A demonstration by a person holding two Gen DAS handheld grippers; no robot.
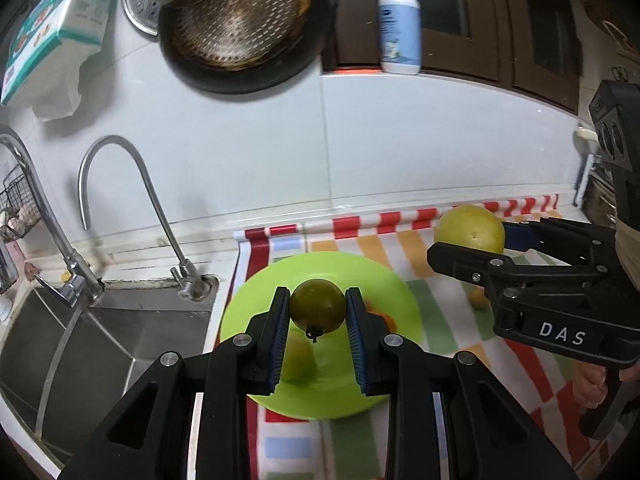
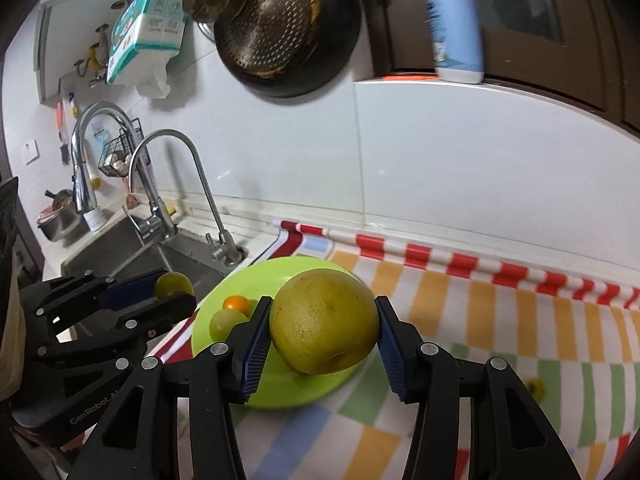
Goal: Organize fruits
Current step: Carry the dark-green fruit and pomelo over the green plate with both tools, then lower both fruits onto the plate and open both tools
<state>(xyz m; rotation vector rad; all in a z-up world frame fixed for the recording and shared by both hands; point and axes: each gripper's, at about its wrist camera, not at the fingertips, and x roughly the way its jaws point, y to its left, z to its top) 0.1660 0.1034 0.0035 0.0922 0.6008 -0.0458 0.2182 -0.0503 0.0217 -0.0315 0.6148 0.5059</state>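
My left gripper (image 1: 318, 310) is shut on a small green tomato (image 1: 318, 307), held above the lime green plate (image 1: 256, 296). In the right wrist view that same gripper (image 2: 176, 290) holds the tomato (image 2: 173, 284) left of the plate (image 2: 280, 272). My right gripper (image 2: 323, 330) is shut on a large yellow-green citrus fruit (image 2: 324, 322) over the plate's right part; in the left wrist view it (image 1: 470, 236) carries the fruit (image 1: 469, 229) at the right. On the plate lie a small orange fruit (image 2: 236, 303) and a pale green one (image 2: 225, 322).
A steel sink (image 1: 80, 344) with two taps (image 1: 120, 184) lies left of the striped cloth (image 2: 500, 320). A dark pan (image 1: 240, 28) hangs on the wall, a lotion bottle (image 1: 400, 24) stands on the ledge. A small yellow fruit (image 2: 535, 388) lies on the cloth at right.
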